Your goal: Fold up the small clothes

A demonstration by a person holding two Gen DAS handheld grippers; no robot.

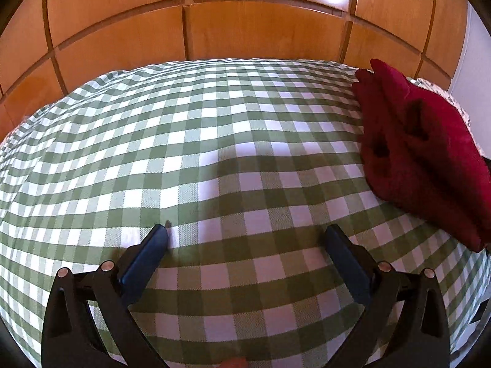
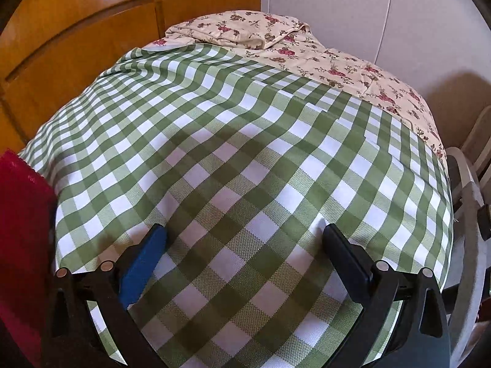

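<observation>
Left tool (image 1: 247, 236) empty, fingers apart, over green checked cloth (image 1: 214, 153); red garment (image 1: 423, 153) lies to its right. Right tool (image 2: 245, 236) likewise spread, garment at its left.

No readable text, labels, brands or numbers — none on any surface

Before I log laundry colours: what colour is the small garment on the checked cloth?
Dark red garment, plain with no pattern, best seen in the left wrist view.
</observation>
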